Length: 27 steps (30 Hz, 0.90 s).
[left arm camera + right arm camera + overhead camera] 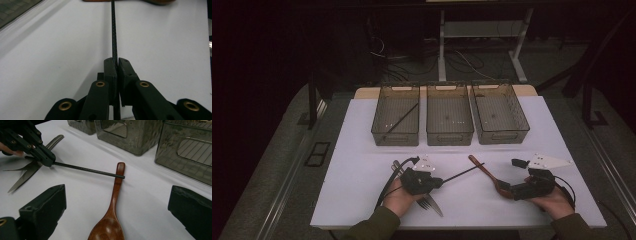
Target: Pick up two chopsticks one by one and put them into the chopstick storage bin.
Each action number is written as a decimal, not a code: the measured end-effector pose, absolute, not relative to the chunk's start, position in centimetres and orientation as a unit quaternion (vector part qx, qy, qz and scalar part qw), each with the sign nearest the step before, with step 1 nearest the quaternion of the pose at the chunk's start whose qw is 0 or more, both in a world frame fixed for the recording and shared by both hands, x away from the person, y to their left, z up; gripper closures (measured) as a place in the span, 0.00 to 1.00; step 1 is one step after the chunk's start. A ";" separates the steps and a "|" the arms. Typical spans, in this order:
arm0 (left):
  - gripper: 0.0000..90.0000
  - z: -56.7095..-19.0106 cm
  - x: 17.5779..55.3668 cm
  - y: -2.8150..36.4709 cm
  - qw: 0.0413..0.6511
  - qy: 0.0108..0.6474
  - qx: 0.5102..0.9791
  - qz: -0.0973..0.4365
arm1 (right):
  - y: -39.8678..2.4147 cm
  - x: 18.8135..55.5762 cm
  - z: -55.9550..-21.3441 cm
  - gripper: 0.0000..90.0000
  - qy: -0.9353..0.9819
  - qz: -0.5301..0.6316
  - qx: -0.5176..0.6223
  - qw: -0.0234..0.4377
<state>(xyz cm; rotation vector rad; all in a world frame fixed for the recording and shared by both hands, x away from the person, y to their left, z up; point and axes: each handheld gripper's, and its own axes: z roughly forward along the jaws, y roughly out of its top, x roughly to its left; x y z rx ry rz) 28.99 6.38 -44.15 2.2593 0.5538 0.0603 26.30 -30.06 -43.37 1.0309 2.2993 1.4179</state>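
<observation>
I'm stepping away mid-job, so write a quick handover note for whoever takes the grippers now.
Left gripper: fingers shut on one end of the black chopstick; its far end lies across the wooden spoon handle.
Right gripper: open, fingers either side of the spoon's bowl, not gripping.
Done: one black stick already lies in the left bin.
Left: held chopstick not yet binned; spoon, fork and knife lie on the white table. Middle bin and right bin look empty.
</observation>
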 end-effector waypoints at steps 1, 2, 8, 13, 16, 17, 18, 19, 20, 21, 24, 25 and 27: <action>0.94 -44.0 29.0 6.4 0.398 0.218 0.891 0.024 | -30.1 26.3 -43.4 0.01 0.789 0.486 0.354 0.124; 0.94 -43.9 29.0 6.5 0.398 0.219 0.891 0.025 | -30.1 26.3 -43.3 0.01 0.788 0.487 0.354 0.125; 0.94 -43.0 29.0 7.1 0.408 0.212 0.888 0.026 | -30.0 26.3 -43.3 0.01 0.789 0.487 0.354 0.126; 0.94 -42.3 29.2 8.0 0.412 0.209 0.887 0.018 | -30.0 26.3 -43.4 0.01 0.790 0.485 0.353 0.124; 0.94 -41.9 29.3 8.5 0.418 0.209 0.884 0.016 | -30.0 26.3 -43.4 0.01 0.788 0.488 0.354 0.121; 0.94 -41.8 29.4 8.6 0.420 0.210 0.883 0.017 | -30.1 26.4 -43.4 0.01 0.786 0.492 0.355 0.117; 0.94 -41.7 29.5 8.7 0.420 0.209 0.883 0.017 | -30.1 26.4 -43.4 0.01 0.785 0.493 0.357 0.116; 0.94 -41.6 29.5 8.8 0.423 0.210 0.882 0.015 | -30.1 26.4 -43.4 0.01 0.784 0.493 0.358 0.117; 0.94 -41.5 29.5 8.9 0.423 0.210 0.881 0.015 | -30.2 26.4 -43.4 0.01 0.784 0.493 0.358 0.117; 0.94 -41.4 29.6 9.0 0.423 0.209 0.881 0.015 | -30.2 26.4 -43.4 0.01 0.784 0.494 0.358 0.116; 0.94 -41.1 29.6 9.2 0.425 0.208 0.881 0.017 | -30.1 26.3 -43.4 0.01 0.784 0.494 0.357 0.116; 0.94 -41.0 29.6 9.3 0.425 0.208 0.881 0.019 | -30.1 26.3 -43.4 0.01 0.785 0.493 0.357 0.116; 0.94 -40.7 29.7 9.6 0.429 0.211 0.878 0.019 | -30.1 26.3 -43.4 0.01 0.785 0.493 0.357 0.116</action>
